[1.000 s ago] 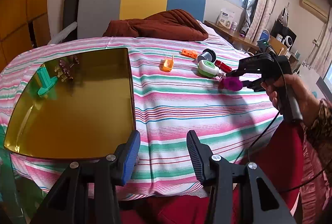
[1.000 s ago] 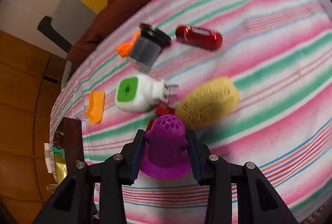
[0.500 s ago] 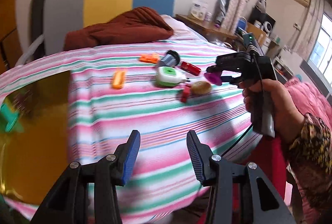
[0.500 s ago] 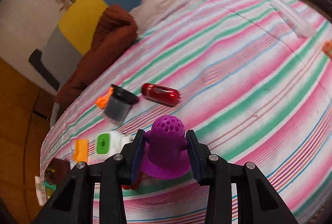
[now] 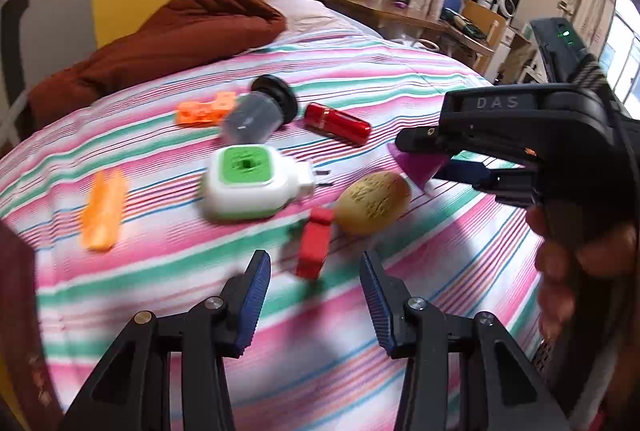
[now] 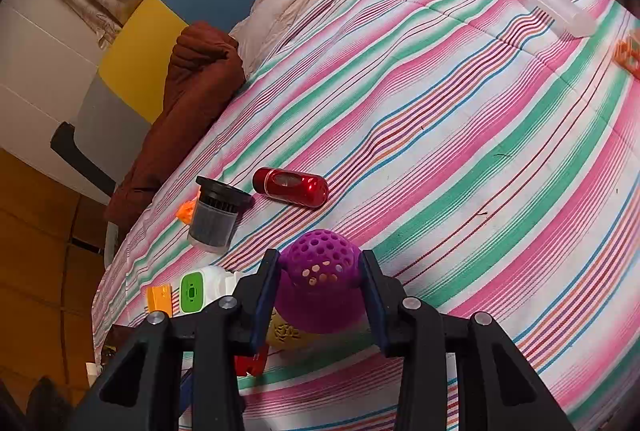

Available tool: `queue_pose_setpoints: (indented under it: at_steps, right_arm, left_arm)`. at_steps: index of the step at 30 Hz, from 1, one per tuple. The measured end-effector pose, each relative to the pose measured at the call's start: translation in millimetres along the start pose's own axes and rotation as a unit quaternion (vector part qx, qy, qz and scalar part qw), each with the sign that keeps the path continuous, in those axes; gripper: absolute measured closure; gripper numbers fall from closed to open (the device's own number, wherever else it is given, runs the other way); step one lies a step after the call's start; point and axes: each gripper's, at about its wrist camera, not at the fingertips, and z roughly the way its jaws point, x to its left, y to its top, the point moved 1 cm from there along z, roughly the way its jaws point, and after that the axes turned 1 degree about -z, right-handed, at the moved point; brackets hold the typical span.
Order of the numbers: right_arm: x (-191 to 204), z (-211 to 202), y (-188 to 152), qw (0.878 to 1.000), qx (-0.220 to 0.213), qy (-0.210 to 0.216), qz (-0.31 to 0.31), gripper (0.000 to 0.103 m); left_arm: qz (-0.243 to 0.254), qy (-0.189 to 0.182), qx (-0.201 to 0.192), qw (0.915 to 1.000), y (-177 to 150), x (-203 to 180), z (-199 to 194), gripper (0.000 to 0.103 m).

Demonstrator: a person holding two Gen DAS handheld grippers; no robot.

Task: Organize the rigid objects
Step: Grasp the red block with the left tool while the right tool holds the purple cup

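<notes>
My right gripper (image 6: 319,273) is shut on a purple perforated toy (image 6: 320,281) and holds it above the striped bedspread; its purple base also shows in the left wrist view (image 5: 420,165). My left gripper (image 5: 314,285) is open and empty, low over the spread, just in front of a small red block (image 5: 314,243). Around it lie a tan oval sponge (image 5: 372,201), a white and green plug-in device (image 5: 248,183), a red cylinder (image 5: 338,123), a grey filter cup (image 5: 260,111) and two orange pieces (image 5: 102,209).
A brown blanket (image 5: 160,39) lies at the head of the bed. A clear tube (image 6: 544,1) and an orange piece (image 6: 628,55) lie far right on the spread. A dark tray edge (image 5: 16,311) is at the left. Shelves (image 5: 400,11) stand behind.
My right gripper has lifted the purple toy off the spread and away from the sponge. My left gripper has swung right from the gold tray toward the cluster of objects.
</notes>
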Motion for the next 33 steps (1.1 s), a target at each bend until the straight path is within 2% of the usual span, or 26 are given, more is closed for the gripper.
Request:
queue_pose_setpoints:
  at_steps: [3,8,11,19,33]
  right_arm:
    - [3,4,0,1.0,0.007,0.006,-0.003,0.063]
    - [5,1,1,1.0,0.003,0.017,-0.011,0.063]
    - [8,2,0,1.0,0.005,0.022,-0.015,0.063]
    - [16,2,-3,0.999,0.007,0.041,-0.031,0.063]
    - [60,13,-23,0.985,0.048,0.1,-0.13,0.063]
  left_arm:
    - [0.008,-0.006,0.001,1.0,5,-2,15,0.058]
    - [0.008,-0.007,-0.008,0.9999,0,3,25,0.082]
    - [0.012,0.005,-0.003,0.9999,-11,11,25,0.088]
    - [-0.001,0.005,-0.025,0.9997,-46,31,-7,0.089]
    - [-0.088,0.0,-0.051,0.9948,-108,62,-72,0.089]
